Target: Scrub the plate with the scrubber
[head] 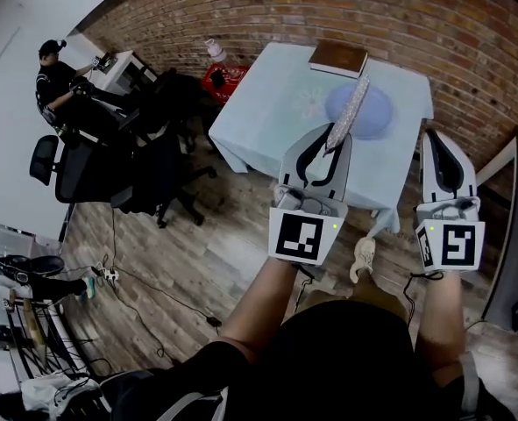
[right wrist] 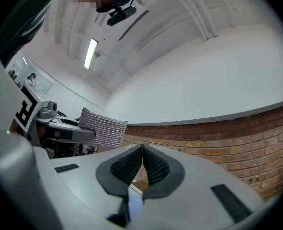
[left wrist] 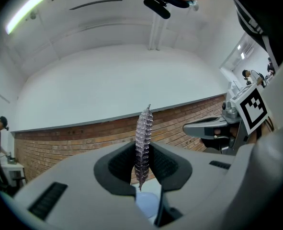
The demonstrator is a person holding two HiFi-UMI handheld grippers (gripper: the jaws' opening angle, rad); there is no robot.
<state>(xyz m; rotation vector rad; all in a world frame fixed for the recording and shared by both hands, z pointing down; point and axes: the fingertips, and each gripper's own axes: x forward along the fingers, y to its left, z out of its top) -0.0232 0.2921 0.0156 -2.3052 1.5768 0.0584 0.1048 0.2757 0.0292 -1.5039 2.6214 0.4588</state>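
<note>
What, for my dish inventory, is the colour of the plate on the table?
Pale blue, slightly lavender; the plate shows best in the head view.

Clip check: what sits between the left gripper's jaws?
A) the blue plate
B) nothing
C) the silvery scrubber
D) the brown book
C: the left gripper view shows the left gripper shut on the scrubber, held edge-on; the plate lies on the table.

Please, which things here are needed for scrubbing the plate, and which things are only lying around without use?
Needed: scrubber, gripped in the left claw; blue plate; table that carries it.

Only lying around: brown book on the table; red basket and bottle beside the table; office chairs on the floor.
</note>
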